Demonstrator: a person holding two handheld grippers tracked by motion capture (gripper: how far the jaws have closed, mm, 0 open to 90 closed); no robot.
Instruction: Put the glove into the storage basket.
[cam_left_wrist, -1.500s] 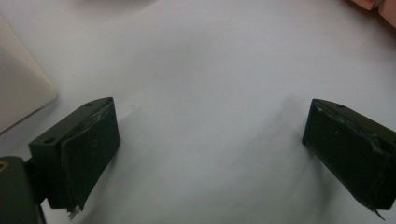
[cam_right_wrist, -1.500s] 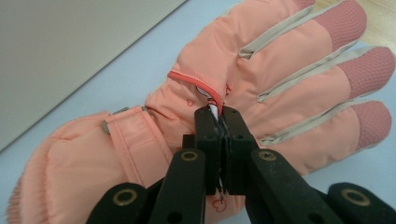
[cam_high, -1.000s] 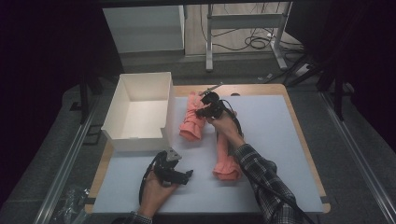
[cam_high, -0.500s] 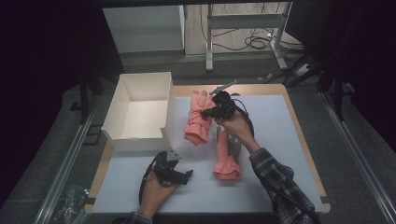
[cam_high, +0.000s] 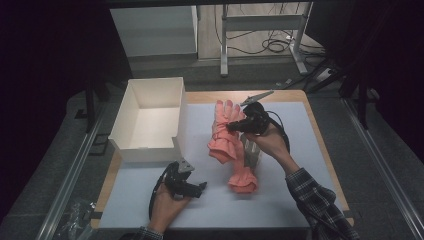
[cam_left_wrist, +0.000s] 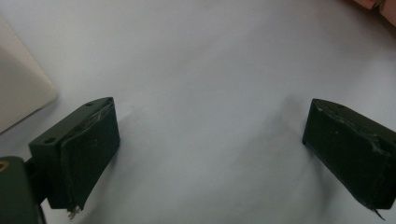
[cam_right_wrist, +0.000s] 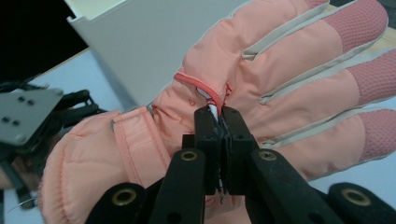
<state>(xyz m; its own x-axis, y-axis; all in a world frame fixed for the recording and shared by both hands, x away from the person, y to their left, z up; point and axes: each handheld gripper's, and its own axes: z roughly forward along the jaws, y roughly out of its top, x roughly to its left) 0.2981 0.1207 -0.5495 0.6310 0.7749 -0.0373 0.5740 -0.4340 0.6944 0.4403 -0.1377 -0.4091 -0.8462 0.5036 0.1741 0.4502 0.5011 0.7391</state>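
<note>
My right gripper (cam_high: 234, 125) is shut on a pink padded glove (cam_high: 222, 134) and holds it above the white mat, cuff hanging down. In the right gripper view the jaws (cam_right_wrist: 219, 115) pinch a fold near a red-edged tab on the glove (cam_right_wrist: 285, 79), whose fingers spread to the right. A second pink glove (cam_high: 243, 178) lies flat on the mat just below it. My left gripper (cam_high: 198, 188) rests near the mat's front left, open. In the left gripper view its jaws (cam_left_wrist: 210, 140) stand wide apart over bare mat, with nothing between them.
An open white box (cam_high: 131, 116) stands at the table's left, close to the held glove; its wall (cam_right_wrist: 154, 42) fills the background of the right gripper view. Its corner (cam_left_wrist: 18, 93) lies left of my left gripper. The white mat (cam_high: 295, 165) covers the wooden table.
My right gripper has carried the held glove up and to the right, away from the box. The left gripper and the lying glove have stayed put.
</note>
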